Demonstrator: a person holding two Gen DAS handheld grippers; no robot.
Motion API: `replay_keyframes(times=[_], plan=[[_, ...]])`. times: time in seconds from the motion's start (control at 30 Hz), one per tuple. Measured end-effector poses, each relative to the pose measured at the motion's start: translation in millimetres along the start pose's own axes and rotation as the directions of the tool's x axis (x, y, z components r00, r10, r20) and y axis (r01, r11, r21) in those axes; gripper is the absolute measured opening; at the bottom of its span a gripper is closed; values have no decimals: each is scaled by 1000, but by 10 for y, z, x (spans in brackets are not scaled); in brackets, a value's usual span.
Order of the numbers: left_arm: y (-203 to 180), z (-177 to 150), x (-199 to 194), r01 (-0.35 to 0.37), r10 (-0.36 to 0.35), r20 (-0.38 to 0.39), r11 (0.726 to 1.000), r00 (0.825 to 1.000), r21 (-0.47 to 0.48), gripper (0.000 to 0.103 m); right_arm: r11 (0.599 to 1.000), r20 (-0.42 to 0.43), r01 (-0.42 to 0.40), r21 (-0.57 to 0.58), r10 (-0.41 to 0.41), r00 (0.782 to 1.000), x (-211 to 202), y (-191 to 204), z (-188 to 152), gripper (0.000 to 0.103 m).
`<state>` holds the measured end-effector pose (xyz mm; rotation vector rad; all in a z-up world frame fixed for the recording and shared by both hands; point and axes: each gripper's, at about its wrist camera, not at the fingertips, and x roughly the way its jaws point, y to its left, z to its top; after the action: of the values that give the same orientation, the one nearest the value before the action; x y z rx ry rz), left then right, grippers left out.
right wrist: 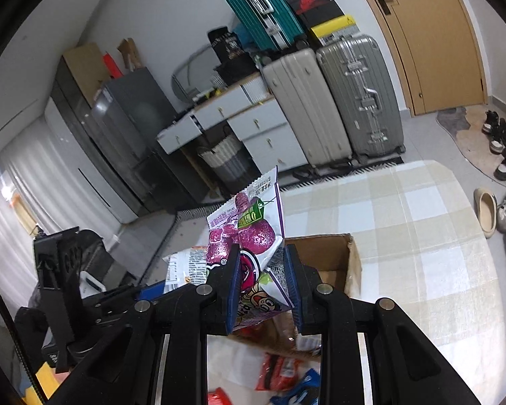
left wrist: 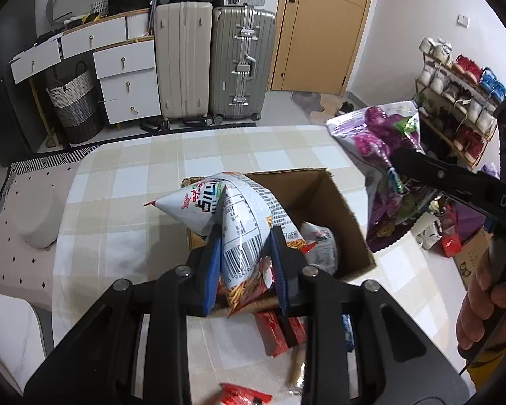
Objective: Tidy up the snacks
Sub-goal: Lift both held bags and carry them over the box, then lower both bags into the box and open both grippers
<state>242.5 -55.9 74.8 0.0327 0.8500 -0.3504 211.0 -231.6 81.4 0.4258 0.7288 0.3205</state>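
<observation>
White chip bag (left wrist: 239, 233) pinched in left tongs (left wrist: 244, 266), above open cardboard box (left wrist: 324, 199) on checked worktop (left wrist: 135, 182). Purple candy bag (right wrist: 249, 246) pinched in right tongs (right wrist: 261, 287), up beside box. Loose red packets (left wrist: 276, 330) lie on worktop near box.

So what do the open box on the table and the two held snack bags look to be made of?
Box: plain brown corrugated cardboard, matte, raw-edged flaps. White snack bag in the left claw: thin glossy plastic film, creased, catching glare. Purple bag in the right claw: likewise printed glossy film, serrated sealed edge; possibly foil-lined.
</observation>
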Motion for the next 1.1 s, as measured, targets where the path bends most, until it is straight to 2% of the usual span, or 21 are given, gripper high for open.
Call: replay_keyframes(times=[0.1,0.17,0.27,0.53,0.8,0.93,1.1], plan=[[2,56,208,1,-1,-25,1000,1000,4,24,1000,-46,-7,25,8,999,213,-111,6,24],[20,138,382,3,-3,-45,1000,999,5,24,992,-78,-60,110,68,995,349,-250,-1,24],[0,150,530,5,-3,-65,1000,998,18,24,994,-111,-7,108,19,994,528,-329,-15,24],[-54,178,837,-11,18,-95,998,995,69,25,998,-142,43,49,-36,989,739,-370,-62,24],[-47,115,975,-10,17,-107,998,994,67,25,997,-171,78,28,-72,983,862,-365,-80,24],[-56,131,932,9,-2,-87,996,996,84,25,996,-178,90,8,-87,980,896,-329,-79,24],[-72,134,808,-10,17,-69,995,997,104,25,995,-180,98,-23,-100,979,915,-251,-95,24]])
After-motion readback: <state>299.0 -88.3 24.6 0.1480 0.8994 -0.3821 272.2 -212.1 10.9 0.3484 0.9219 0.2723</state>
